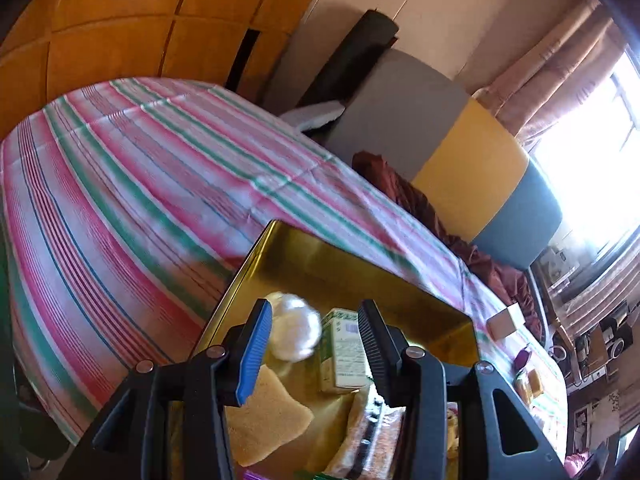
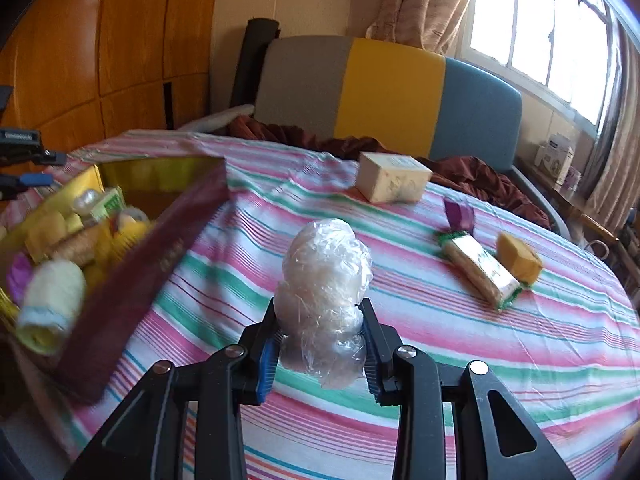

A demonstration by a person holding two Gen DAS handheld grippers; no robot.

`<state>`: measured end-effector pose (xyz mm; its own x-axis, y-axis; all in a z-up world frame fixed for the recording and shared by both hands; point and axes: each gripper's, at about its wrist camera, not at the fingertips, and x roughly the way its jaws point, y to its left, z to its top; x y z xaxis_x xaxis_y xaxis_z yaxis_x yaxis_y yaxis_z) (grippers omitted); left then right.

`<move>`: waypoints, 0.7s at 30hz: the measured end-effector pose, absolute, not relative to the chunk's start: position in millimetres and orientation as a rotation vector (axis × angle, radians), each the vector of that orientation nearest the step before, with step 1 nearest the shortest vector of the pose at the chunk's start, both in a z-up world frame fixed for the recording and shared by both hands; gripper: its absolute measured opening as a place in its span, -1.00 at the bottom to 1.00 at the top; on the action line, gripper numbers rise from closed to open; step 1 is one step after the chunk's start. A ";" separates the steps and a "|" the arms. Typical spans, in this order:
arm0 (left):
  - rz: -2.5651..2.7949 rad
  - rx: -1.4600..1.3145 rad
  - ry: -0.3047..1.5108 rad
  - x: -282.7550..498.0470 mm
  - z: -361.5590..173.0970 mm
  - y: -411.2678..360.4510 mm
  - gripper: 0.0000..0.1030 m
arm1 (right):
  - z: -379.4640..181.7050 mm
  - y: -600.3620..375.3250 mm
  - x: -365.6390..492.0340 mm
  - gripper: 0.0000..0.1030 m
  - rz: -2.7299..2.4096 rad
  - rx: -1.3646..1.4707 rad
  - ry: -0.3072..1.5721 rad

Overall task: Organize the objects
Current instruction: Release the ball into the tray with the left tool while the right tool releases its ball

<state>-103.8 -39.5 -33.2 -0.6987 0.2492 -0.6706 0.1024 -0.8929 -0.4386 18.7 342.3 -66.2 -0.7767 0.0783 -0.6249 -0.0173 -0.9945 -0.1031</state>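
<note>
Right gripper (image 2: 320,344): fingers clamped on a clear plastic-wrapped bundle (image 2: 326,280), whitish and crinkled, standing upright between the pads above the striped tabletop (image 2: 440,320). Ahead and to the right of those fingers: a long wrapped bar with green ends (image 2: 480,268), a yellow sponge block (image 2: 519,258) touching its far side, a purple wrapper (image 2: 460,212) just behind it. Farther ahead, a cream box (image 2: 392,178). To the left of the fingers, a maroon-sided tin box (image 2: 140,264), gold inside, blurred, crowded with small items, among them a pale yellow roll (image 2: 52,300).

Left gripper (image 1: 314,344): fingers spread wide, holding nothing, poised over the same tin box (image 1: 360,264). Seen between and past the fingers only in the left wrist view: a white wrapped ball (image 1: 296,328), a green-and-white carton (image 1: 346,352) beside it, a tan sponge slice (image 1: 264,412) under the blue pad. Off to the right of them, the cream box (image 1: 506,322) again, small. Beyond the tabletop in both views: a grey, yellow and blue chair back (image 2: 392,100), wooden panelling (image 2: 100,60), a bright window (image 2: 540,20).
</note>
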 end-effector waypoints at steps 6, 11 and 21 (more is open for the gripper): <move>2.737 -1.139 -0.681 -100.8 -18.9 -37.6 -0.11 | -32.2 303.1 -2.1 -0.29 3.041 -1.064 -0.066; 2.737 -1.134 -0.676 -99.8 -12.7 -36.7 -0.11 | -21.4 263.4 -30.7 -0.29 3.124 -1.179 -0.016; 2.742 -1.106 -0.698 -98.6 -4.0 -42.9 -0.11 | -32.7 199.4 -99.4 -0.27 3.126 -1.446 -0.020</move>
